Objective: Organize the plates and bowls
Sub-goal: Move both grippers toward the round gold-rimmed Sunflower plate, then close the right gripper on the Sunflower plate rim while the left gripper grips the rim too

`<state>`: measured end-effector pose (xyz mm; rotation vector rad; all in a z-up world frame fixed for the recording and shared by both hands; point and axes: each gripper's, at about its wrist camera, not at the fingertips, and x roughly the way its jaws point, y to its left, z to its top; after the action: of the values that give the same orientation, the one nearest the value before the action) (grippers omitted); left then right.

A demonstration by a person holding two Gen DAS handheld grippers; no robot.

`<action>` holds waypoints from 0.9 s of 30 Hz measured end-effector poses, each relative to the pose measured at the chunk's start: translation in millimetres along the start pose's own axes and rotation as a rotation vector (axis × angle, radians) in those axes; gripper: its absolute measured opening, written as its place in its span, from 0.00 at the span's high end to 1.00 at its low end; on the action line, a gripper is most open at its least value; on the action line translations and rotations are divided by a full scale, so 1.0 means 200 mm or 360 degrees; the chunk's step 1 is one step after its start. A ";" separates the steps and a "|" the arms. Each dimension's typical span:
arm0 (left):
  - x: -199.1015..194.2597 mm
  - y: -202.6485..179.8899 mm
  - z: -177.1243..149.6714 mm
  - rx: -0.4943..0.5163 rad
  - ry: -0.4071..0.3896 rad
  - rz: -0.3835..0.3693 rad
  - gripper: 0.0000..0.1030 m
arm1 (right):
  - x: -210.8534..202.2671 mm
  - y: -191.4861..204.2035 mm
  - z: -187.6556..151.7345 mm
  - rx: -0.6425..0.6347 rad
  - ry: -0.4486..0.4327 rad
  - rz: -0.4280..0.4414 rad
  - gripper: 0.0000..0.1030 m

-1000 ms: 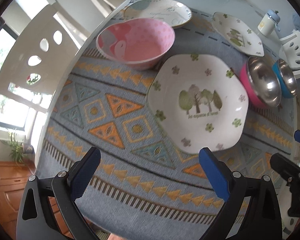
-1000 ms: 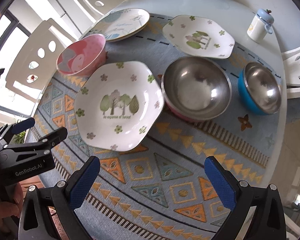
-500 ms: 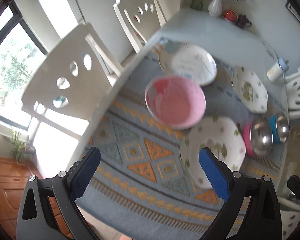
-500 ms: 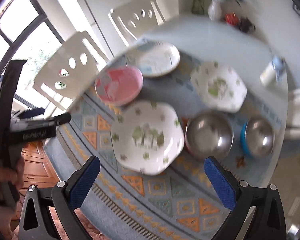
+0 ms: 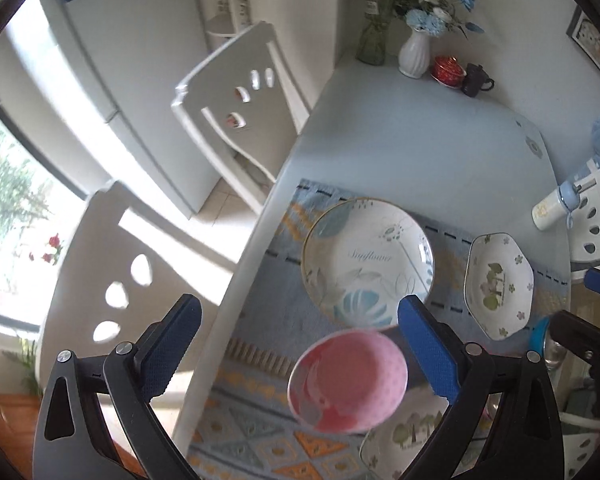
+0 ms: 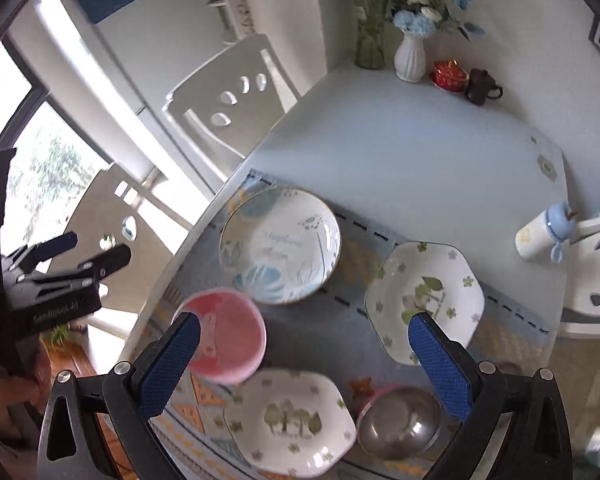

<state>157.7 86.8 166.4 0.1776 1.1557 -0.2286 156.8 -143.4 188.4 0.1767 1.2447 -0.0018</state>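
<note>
Pale dining table (image 6: 400, 148) beside white chairs (image 6: 220, 100), patterned mat (image 6: 340, 320) carrying round plate (image 6: 280, 244), two flowered plates (image 6: 424, 296), pink bowl (image 6: 224, 336), steel bowl (image 6: 400, 424), vase (image 6: 410, 58), bottle (image 6: 540, 234), left gripper (image 5: 296, 354) and right gripper (image 6: 300, 364) both jaws apart, empty.

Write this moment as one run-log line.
left gripper: open | right gripper: open | pink bowl, plates: on mat

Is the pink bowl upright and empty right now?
Upright and empty. The pink bowl sits mouth-up on the patterned mat, its pink inside bare in both wrist views, though slightly blurred.
</note>
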 end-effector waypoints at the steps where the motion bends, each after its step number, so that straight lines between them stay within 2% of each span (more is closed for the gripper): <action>1: 0.06 -0.01 0.03 0.0022 0.0013 -0.0015 0.04 | 0.05 -0.01 0.03 0.0017 0.0019 -0.0007 0.00; 6: 0.41 -0.06 0.14 0.0077 0.0121 -0.0093 0.04 | 0.39 -0.13 0.16 0.0156 0.0152 -0.0054 0.00; 14: 0.84 -0.05 0.14 0.0094 0.0313 -0.0137 0.04 | 0.83 -0.26 0.16 0.0352 0.0332 -0.0039 0.00; 18: 0.98 -0.02 0.12 0.0081 0.0395 -0.0143 0.04 | 1.04 -0.23 0.13 0.0377 0.0438 0.0052 0.00; 21: 1.06 -0.01 0.09 0.0103 0.0449 -0.0119 0.04 | 1.17 -0.20 0.12 0.0343 0.0505 0.0009 0.00; 24: 1.12 -0.01 0.07 0.0121 0.0492 -0.0103 0.04 | 1.26 -0.18 0.11 0.0315 0.0531 0.0036 0.00; 27: 1.14 -0.01 0.04 0.0151 0.0506 -0.0093 0.04 | 1.32 -0.15 0.11 0.0239 0.0546 -0.0024 0.00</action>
<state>252.3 62.1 -39.5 0.2711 1.4684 -0.3147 259.9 -150.8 -58.2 0.3069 1.5895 -0.0812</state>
